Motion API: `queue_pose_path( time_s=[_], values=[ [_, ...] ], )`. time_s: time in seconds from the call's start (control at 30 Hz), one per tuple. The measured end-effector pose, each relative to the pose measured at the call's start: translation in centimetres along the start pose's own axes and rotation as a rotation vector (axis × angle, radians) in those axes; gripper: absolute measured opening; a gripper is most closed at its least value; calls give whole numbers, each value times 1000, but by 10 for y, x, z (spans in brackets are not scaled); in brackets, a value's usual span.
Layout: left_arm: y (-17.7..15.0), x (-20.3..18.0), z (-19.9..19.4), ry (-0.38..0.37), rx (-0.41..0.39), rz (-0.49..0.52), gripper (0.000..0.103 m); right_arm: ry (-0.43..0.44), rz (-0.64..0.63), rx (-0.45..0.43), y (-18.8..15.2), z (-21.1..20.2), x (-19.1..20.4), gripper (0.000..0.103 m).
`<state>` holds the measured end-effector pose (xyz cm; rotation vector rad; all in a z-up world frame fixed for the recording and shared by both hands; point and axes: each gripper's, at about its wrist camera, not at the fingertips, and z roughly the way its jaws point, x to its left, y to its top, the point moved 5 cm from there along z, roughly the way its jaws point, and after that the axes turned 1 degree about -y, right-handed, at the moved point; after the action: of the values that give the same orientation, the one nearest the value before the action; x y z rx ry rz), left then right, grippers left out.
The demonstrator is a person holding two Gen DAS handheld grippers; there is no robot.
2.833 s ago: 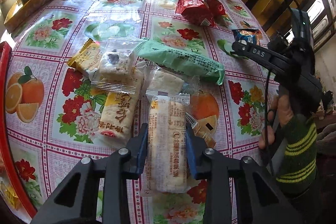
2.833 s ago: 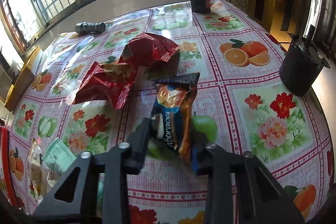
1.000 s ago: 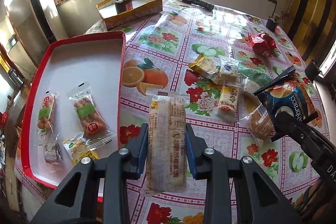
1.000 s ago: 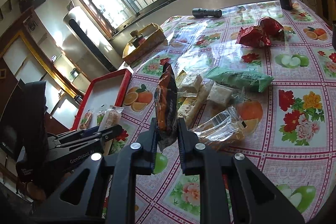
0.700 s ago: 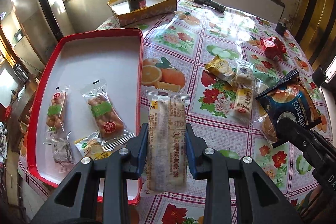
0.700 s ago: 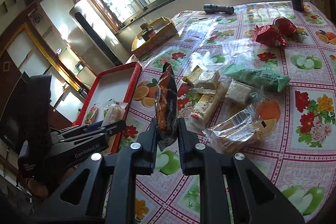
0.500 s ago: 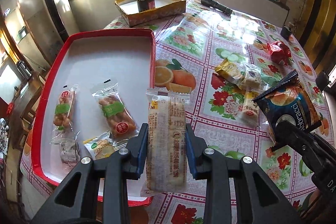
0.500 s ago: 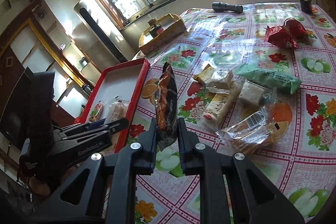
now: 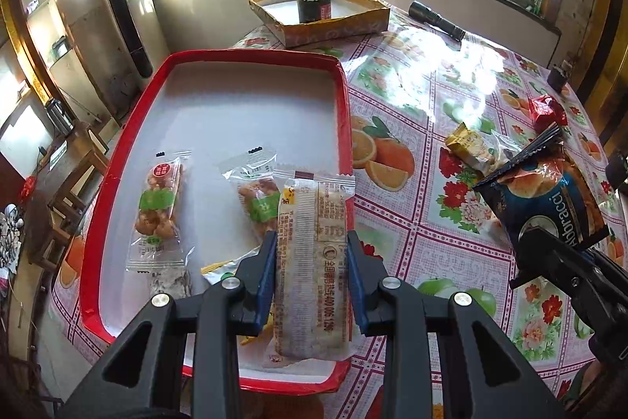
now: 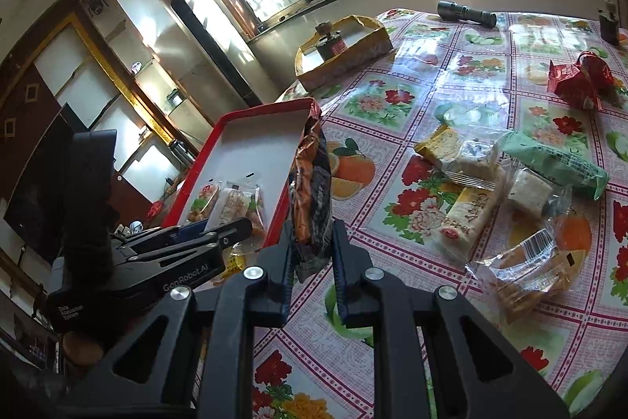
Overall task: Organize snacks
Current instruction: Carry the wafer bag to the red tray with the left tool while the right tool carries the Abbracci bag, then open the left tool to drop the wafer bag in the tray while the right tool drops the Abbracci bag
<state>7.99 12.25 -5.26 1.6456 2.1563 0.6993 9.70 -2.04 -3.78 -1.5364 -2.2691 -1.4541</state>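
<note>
Tray (image 9: 345,112) lies directly beneath the left gripper (image 9: 312,258), clamped on a long wrapped cake bar (image 9: 312,262), nearer than the right gripper (image 10: 312,246), clamped on a dark biscuit bag (image 10: 312,191).

Pale wafer pack (image 9: 312,262) upright over red tray (image 9: 345,97)

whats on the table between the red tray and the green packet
In the right wrist view, a cluster of loose snacks lies on the tablecloth between the red tray and the green packet; nearer the tray the cloth is bare.
</note>
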Motion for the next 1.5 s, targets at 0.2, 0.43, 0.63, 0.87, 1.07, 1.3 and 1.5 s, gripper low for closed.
queue_pose_path(
  time_s=[0.2, 0.43, 0.63, 0.87, 1.07, 1.3, 1.5],
  values=[
    [3, 12, 3, 10, -1, -16, 32, 16, -25, 15, 5, 13, 12, 19],
    [10, 27, 8, 24, 1, -38, 32, 39, -52, 35, 12, 32, 25, 19],
    [16, 44, 12, 38, 3, -61, 32, 66, -75, 50, 19, 49, 39, 19],
    [24, 66, 22, 43, 23, -89, 32, 91, -86, 75, 25, 73, 50, 19],
    [37, 73, 31, 48, 26, -85, 32, 96, -99, 89, 35, 98, 59, 20],
    [54, 78, 44, 55, 34, -84, 32, 100, -97, 112, 46, 133, 64, 20],
    [59, 89, 62, 71, 75, -111, 32, 92, -82, 145, 51, 159, 58, 20]
  ],
)
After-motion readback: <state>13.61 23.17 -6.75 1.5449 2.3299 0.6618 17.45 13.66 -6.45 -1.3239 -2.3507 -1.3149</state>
